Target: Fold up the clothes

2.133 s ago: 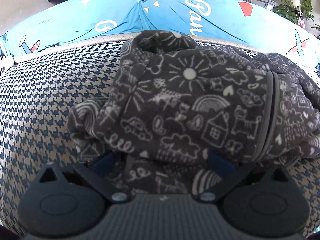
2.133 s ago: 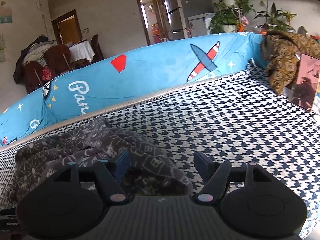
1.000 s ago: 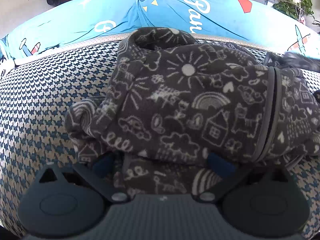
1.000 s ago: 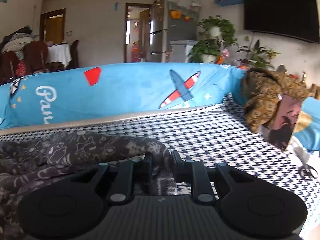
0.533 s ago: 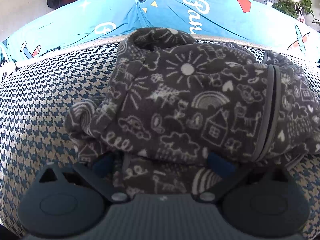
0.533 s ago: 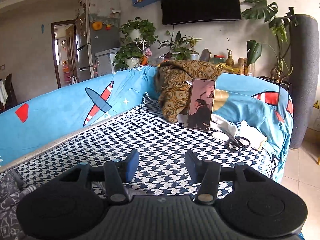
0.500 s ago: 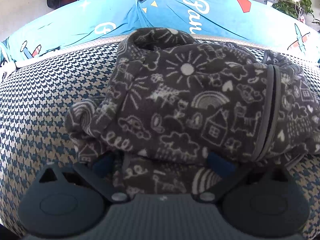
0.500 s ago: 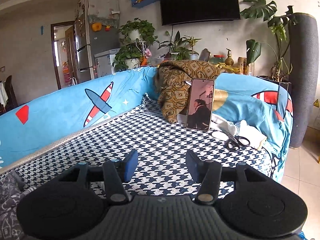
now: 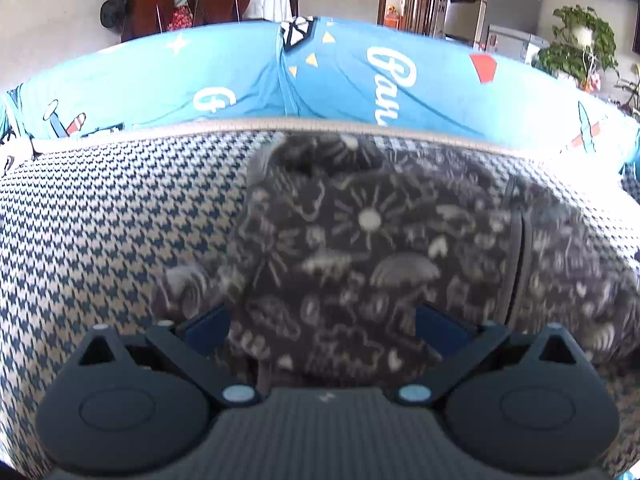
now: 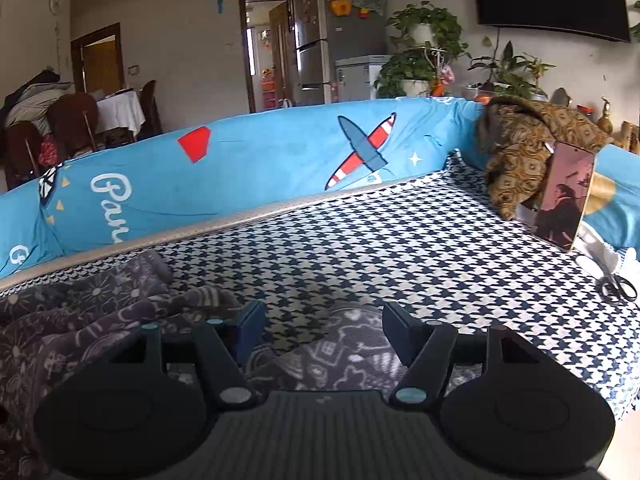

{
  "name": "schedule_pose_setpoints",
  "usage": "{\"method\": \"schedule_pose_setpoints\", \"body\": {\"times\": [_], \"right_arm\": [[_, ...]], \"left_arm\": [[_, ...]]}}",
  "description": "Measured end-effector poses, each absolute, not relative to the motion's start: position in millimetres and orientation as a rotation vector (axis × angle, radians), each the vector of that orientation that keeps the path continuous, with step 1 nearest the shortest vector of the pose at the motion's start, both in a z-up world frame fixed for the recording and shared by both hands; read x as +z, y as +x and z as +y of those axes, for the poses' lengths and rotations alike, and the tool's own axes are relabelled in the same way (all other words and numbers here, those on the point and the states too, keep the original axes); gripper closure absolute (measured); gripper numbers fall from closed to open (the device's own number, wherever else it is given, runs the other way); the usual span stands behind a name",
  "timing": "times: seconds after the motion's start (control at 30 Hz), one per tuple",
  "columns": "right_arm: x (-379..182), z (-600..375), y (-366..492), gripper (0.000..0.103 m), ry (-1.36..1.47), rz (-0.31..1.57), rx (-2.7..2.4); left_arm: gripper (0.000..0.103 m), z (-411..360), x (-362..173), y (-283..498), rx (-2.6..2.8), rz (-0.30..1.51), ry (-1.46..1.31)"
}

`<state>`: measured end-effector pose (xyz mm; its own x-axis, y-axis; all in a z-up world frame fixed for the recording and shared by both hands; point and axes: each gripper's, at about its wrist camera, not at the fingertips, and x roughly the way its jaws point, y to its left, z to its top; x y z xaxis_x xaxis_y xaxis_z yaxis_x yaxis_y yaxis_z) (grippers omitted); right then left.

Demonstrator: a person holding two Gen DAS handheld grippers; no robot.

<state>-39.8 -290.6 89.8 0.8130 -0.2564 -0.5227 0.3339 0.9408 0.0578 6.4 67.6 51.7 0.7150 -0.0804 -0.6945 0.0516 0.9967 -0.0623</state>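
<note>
Left wrist: spread left tongs point(image 9: 322, 326) straddle the doodle-print garment point(image 9: 400, 248).

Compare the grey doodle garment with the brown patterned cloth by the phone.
The grey garment has white doodle drawings; the brown cloth has a gold geometric print. The garment lies low on the houndstooth seat, beside the open right gripper; the cloth is heaped against the blue back cover at the far corner, behind the phone. Both are loose and rumpled.
</note>
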Motion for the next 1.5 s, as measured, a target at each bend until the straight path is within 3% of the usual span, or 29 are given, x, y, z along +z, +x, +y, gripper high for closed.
{"method": "schedule_pose_setpoints", "body": {"times": [0.57, 1.13, 1.4, 1.47, 1.5], "right_arm": [[73.8, -251.1, -15.3, 0.036, 0.168, 0.618, -0.187], [57.8, -225.3, 4.9, 0.036, 0.163, 0.697, -0.105], [54.1, -217.1, 11.4, 0.036, 0.179, 0.716, -0.086], [53.0, -215.6, 12.7, 0.036, 0.18, 0.721, -0.083], [52.7, -215.6, 13.1, 0.035, 0.181, 0.722, -0.082]], "left_arm": [[0.0, 63.5, 107.5, 92.7, -0.122, 0.738, -0.029], [0.0, 46.4, 59.4, 204.8, -0.207, 0.939, -0.067], [0.0, 27.2, 33.0, 223.0, -0.23, 1.021, 0.011], [0.006, 22.3, 27.9, 221.2, -0.229, 1.02, 0.05], [0.014, 20.0, 26.9, 219.5, -0.234, 1.016, 0.066]]}}
